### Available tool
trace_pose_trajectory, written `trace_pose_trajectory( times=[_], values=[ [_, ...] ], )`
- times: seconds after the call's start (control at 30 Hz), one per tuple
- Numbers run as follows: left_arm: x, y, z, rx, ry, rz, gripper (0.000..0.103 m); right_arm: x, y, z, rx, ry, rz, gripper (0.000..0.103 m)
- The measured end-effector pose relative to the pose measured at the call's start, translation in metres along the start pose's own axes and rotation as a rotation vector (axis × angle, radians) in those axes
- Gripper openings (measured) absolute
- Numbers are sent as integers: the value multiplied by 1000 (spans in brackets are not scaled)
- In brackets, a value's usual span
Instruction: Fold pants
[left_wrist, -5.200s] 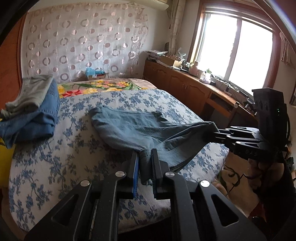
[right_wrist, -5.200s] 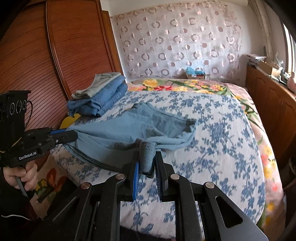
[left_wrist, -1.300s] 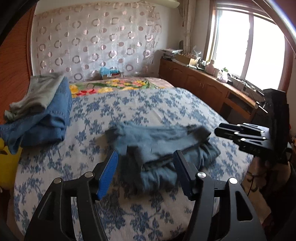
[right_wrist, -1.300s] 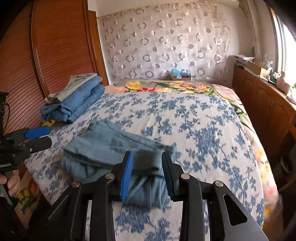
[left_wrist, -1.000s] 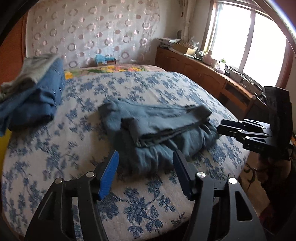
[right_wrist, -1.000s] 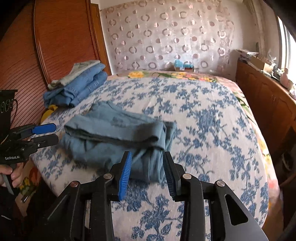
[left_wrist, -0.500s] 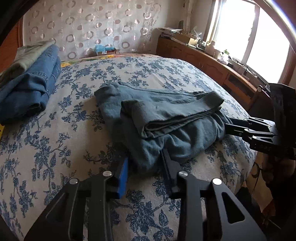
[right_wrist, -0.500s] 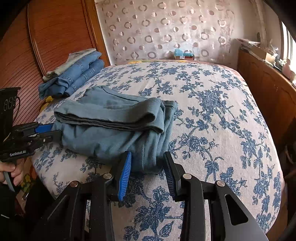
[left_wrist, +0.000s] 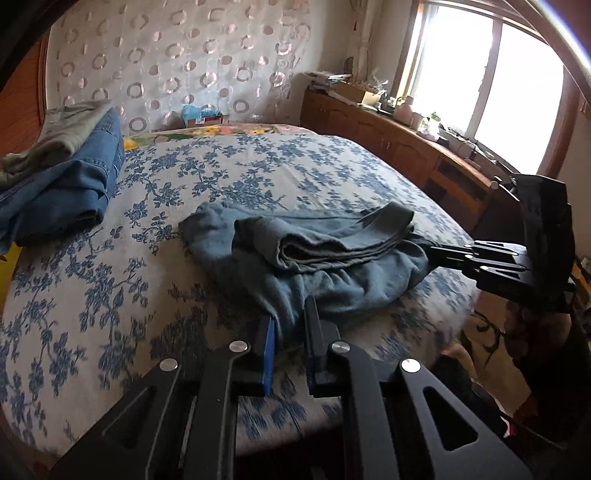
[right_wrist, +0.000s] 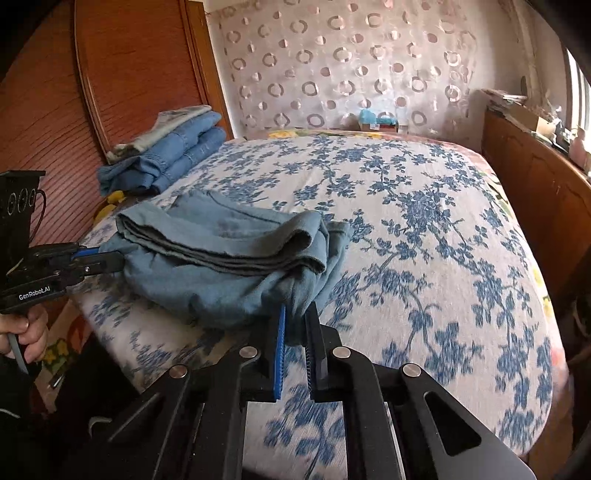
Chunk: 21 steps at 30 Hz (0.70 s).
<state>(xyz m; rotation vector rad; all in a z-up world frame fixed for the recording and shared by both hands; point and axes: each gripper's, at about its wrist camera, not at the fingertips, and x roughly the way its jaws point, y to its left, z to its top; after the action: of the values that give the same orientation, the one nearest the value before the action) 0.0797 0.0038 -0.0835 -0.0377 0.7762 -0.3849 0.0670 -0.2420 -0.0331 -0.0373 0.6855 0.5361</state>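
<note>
Left hand-held gripper (left_wrist: 290, 325), right hand-held gripper (right_wrist: 295, 325): jaws just closed, now pinching pants (left_wrist: 332, 258) near edge.

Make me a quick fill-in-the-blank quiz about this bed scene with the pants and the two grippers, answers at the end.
1. The left gripper is shut on the near edge of the ____ pants.
2. The right gripper is ____ on the same pants.
3. The bedspread has a blue ____ print.
4. The stack of folded clothes lies beside the ____ headboard.

Answers: blue; shut; floral; wooden
</note>
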Motion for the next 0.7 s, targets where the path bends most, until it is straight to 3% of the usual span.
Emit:
trace_pose_trajectory(
  times=[0.23,0.7],
  values=[
    [-12,-4,-8,15,4,7,14,-23,11,-12,-16,-16,11,9],
    [4,0,-23,-15,60,31,16,-20,15,-23,-3,14,15,9]
  ],
)
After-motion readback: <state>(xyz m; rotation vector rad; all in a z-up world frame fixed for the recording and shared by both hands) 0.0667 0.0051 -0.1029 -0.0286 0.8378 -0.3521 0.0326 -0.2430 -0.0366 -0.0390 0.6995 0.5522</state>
